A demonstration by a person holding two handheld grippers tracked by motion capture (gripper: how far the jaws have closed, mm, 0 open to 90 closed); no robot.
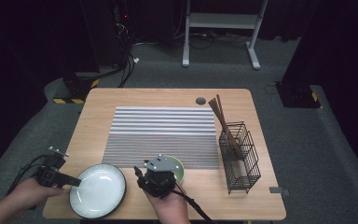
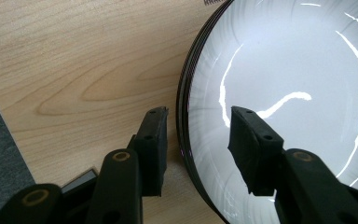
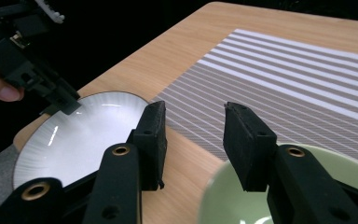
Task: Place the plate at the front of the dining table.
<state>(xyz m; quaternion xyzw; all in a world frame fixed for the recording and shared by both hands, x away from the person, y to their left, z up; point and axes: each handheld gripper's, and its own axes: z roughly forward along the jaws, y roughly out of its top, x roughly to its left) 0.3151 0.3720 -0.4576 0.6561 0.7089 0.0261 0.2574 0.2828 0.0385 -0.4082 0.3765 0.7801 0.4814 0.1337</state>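
**Both grippers straddle dish rims at the near edge of the table**

The light wooden table (image 1: 121,100) carries a large rectangular placemat with grey and white stripes (image 1: 163,135) across its middle. At its right side stands a black wire rack (image 1: 240,156) with a bundle of brown sticks (image 1: 221,116) leaning up out of it.

At the near left of the table lies the wide round white plate with a dark rim (image 1: 98,190), its right edge just beside the placemat's near left corner. Right of it, partly on the placemat, sits the smaller pale green round bowl (image 1: 179,169), close to the plate but apart from it.

The left gripper (image 1: 73,182), held in the person's left hand (image 1: 30,192), reaches the plate's left edge. In the left gripper view its jaws are spread on either side of the dark rim (image 2: 182,121): one pad over the bare wood, the other over the white surface, with gaps on both sides and no pinch.

The right gripper (image 1: 142,173), in the right hand (image 1: 170,205), hovers at the green bowl. In the right gripper view its jaws are also apart, one toward the plate (image 3: 74,140) and one above the bowl's rim (image 3: 214,186), gripping nothing.
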